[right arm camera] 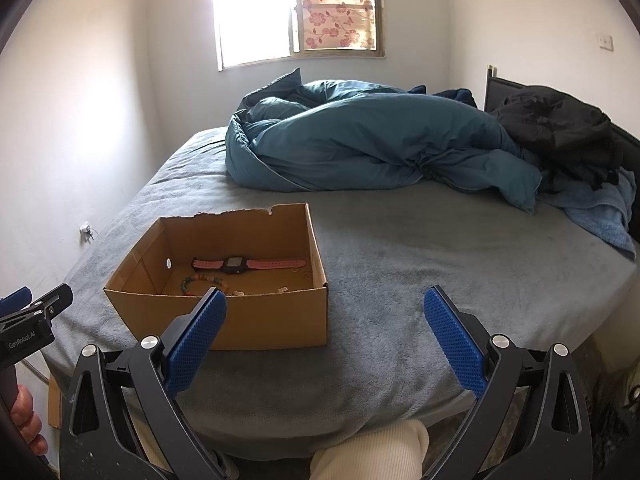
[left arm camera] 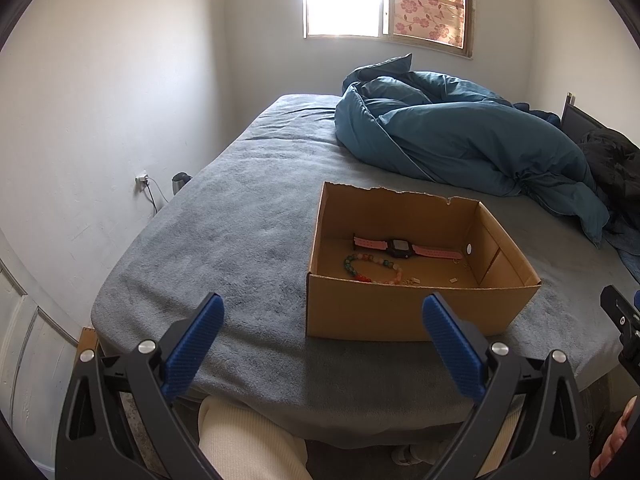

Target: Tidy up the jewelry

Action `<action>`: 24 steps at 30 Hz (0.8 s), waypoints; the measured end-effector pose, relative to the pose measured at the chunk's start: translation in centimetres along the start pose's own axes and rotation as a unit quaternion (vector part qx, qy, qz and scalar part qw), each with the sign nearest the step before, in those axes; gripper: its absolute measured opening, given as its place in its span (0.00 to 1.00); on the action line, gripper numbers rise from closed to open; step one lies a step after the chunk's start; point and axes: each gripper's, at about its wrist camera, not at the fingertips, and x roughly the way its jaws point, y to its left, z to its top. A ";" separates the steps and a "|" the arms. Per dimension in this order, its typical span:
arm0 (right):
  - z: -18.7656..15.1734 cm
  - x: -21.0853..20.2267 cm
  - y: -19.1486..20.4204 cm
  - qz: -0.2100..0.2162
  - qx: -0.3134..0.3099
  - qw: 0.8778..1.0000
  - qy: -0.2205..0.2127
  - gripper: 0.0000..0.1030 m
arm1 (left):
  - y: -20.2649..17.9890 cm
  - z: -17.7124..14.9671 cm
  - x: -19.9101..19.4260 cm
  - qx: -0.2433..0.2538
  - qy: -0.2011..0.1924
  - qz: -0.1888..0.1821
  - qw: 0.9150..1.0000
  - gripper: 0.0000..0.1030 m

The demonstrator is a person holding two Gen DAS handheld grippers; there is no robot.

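**Left wrist view: open cardboard box with jewelry on the bed**

Left wrist view shows the cardboard box (left arm camera: 400, 312) at centre right of the frame, resting on the grey bed (left arm camera: 240, 240) near its front edge. The box top is open; its far wall has a torn upper rim. Contents, on the box floor:

- Pink-strapped watch (left arm camera: 400, 249) with a dark face, lying flat along the far wall.
- Beaded bracelet (left arm camera: 372, 268) with green, orange and pale beads, lying just in front of the watch and partly hidden by the near wall.
- Several small pale items near the front right of the floor; too small to identify.

Right wrist view shows the same box at lower left of the frame.

The left claw (left arm camera: 322, 344) is spread wide with nothing between its blue pads, held in front of the box. The right claw (right arm camera: 324, 332) is likewise spread wide and holds nothing, positioned to the right of the box.

A crumpled teal duvet (right arm camera: 360, 144) lies at the far end of the bed, well apart from the box.
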 end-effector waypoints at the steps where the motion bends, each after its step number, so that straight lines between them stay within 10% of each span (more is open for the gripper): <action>1: 0.0 0.0 0.0 0.000 0.000 1.000 0.000 0.92 | 0.0 0.0 0.0 0.000 0.000 0.000 1.000 0.94; 24: -0.1 0.0 0.1 -0.001 0.001 1.000 0.000 0.92 | -0.2 -0.1 0.2 0.000 0.003 0.000 1.000 0.94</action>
